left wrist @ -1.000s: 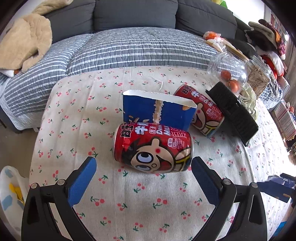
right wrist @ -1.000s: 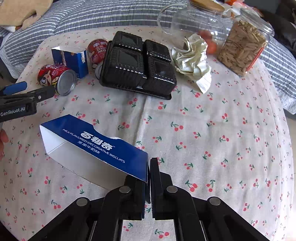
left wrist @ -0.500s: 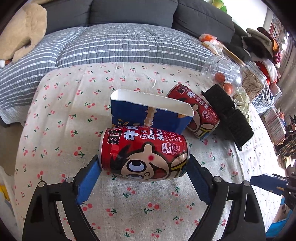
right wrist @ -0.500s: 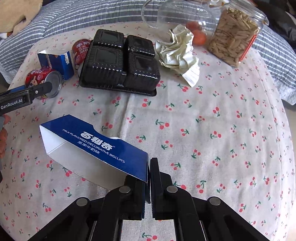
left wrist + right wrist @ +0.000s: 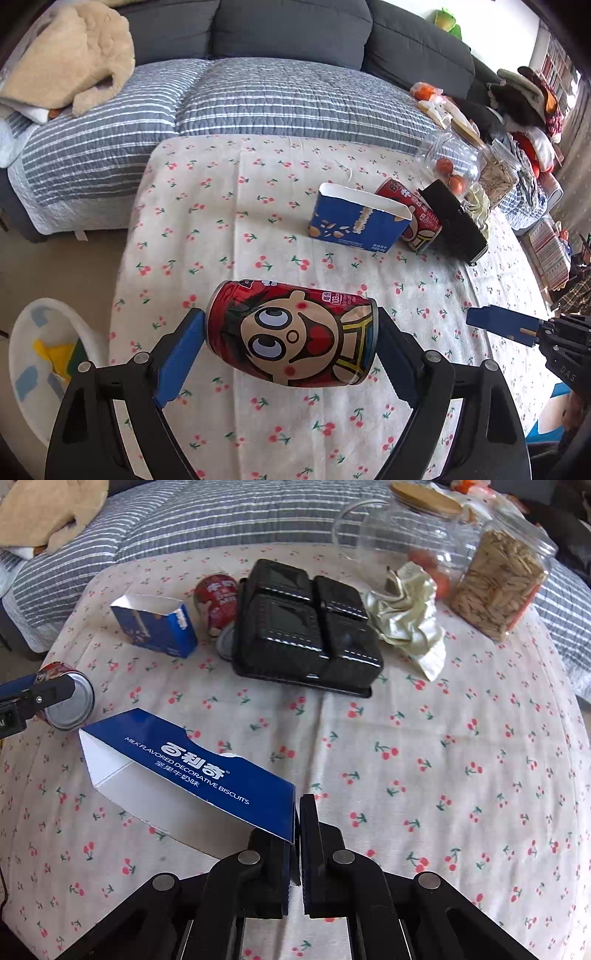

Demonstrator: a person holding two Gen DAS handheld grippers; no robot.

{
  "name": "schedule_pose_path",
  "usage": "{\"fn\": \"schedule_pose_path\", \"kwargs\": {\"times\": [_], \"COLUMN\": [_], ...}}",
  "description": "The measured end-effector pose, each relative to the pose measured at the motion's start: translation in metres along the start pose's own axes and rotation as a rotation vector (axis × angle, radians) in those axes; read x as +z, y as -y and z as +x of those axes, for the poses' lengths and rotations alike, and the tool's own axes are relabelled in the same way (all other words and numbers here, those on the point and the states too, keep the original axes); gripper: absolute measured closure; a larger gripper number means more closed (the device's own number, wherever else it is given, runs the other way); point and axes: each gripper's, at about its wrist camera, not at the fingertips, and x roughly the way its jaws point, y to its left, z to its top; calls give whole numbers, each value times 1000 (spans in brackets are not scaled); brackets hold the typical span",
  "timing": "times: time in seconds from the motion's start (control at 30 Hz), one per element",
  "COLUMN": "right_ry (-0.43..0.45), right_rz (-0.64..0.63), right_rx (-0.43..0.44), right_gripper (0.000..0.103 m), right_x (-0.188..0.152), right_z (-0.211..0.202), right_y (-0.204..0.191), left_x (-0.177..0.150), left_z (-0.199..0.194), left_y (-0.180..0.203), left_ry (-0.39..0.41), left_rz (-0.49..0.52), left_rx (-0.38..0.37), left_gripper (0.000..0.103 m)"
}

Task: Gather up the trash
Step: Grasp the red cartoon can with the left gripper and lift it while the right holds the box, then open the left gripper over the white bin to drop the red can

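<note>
My left gripper (image 5: 290, 326) is shut on a red cartoon-printed can (image 5: 295, 343), its blue pads pressing on both ends. The can hangs sideways above the cherry-print tablecloth (image 5: 229, 206) near the table's front left. In the right wrist view the same can (image 5: 70, 705) shows at the left edge. My right gripper (image 5: 297, 812) is shut on a corner of an open blue biscuit box (image 5: 192, 771), held above the cloth. On the table lie a second blue box (image 5: 155, 627), a second red can (image 5: 216, 598), a black plastic tray (image 5: 306, 627) and crumpled paper (image 5: 406, 616).
A white bin (image 5: 44, 354) with scraps inside stands on the floor left of the table. A jar of seeds (image 5: 498, 583) and a glass jar (image 5: 388, 528) lying on its side sit at the far right. A striped quilt and grey sofa (image 5: 295, 33) lie beyond.
The left gripper closed on the red can and lifted it off the cloth, pulling back from the blue box. The right gripper kept its hold on the biscuit box and shifted slightly.
</note>
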Motion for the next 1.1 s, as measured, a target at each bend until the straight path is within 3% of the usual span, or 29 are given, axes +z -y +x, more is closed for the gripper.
{"fn": "schedule_pose_path", "kwargs": {"times": [0.33, 0.67, 0.77, 0.83, 0.93, 1.1], "right_ry": [10, 8, 2, -3, 4, 7], "right_rz": [-95, -171, -182, -190, -216, -246], "right_rx": [22, 56, 63, 67, 62, 70], "right_gripper": [101, 100, 100, 100, 100, 100], "right_x": [9, 18, 20, 20, 22, 28], "right_z": [12, 27, 32, 36, 37, 38], "right_y": [-67, -129, -142, -150, -164, -193], "left_x": [-21, -48, -55, -60, -70, -87], "left_z": [-52, -77, -79, -80, -86, -96], "left_y": [-74, -163, -185, -197, -213, -234], "left_ry": [43, 60, 65, 56, 33, -25], "left_rz": [-104, -193, -212, -232, -264, -288], "left_rx": [45, 191, 266, 330, 335, 381], "left_gripper": [13, 13, 12, 9, 1, 1]}}
